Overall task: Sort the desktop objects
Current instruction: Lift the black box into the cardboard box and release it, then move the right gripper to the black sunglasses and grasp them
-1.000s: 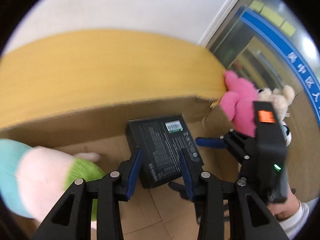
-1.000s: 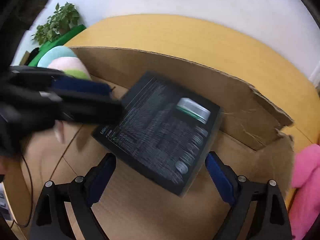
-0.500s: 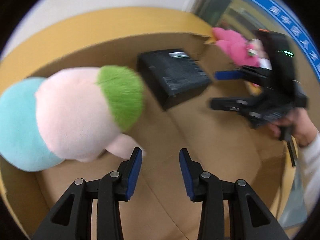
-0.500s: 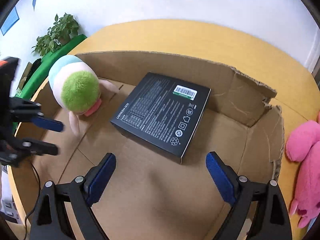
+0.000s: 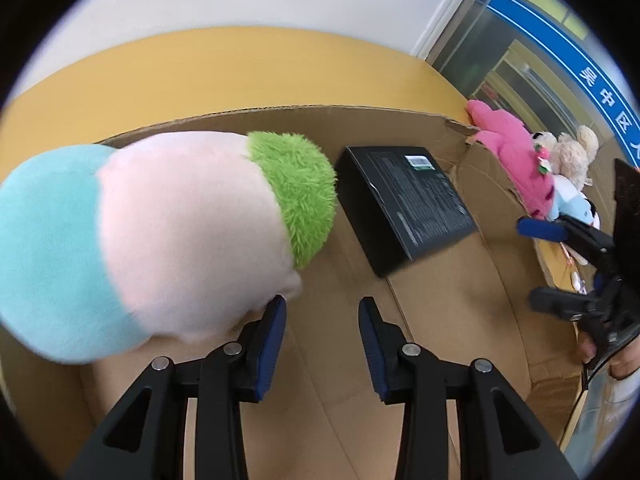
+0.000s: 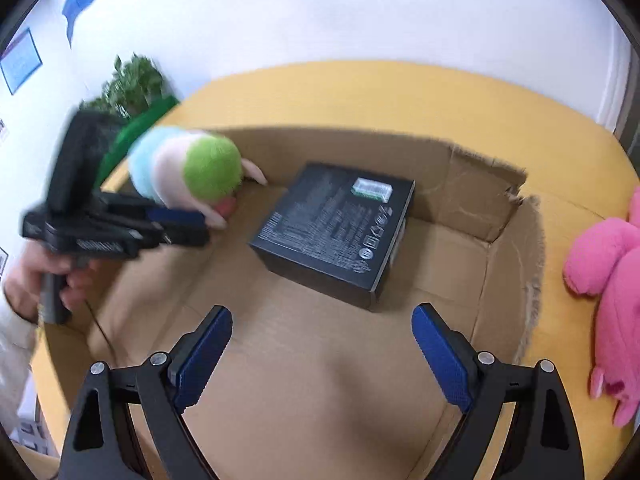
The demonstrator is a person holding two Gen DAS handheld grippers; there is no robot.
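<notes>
A black box (image 5: pixel 404 204) (image 6: pixel 336 228) lies flat inside an open cardboard box (image 5: pixel 452 304) (image 6: pixel 320 360) on a yellow table. A plush toy in blue, pink and green (image 5: pixel 160 240) (image 6: pixel 188 168) sits in the box's left corner. My left gripper (image 5: pixel 322 344) (image 6: pixel 180 224) is open and empty, its left finger beside the plush. My right gripper (image 6: pixel 322 356) (image 5: pixel 544 264) is wide open and empty above the box floor, in front of the black box.
A pink plush (image 5: pixel 516 152) (image 6: pixel 612 280) and a beige teddy (image 5: pixel 572 156) lie on the yellow table (image 6: pixel 400 96) right of the cardboard box. A potted plant (image 6: pixel 132 84) stands at the back left against a white wall.
The left gripper let go of the black box, which now rests in the cardboard box, and moved left to the plush. The right gripper pulled back from the black box.
</notes>
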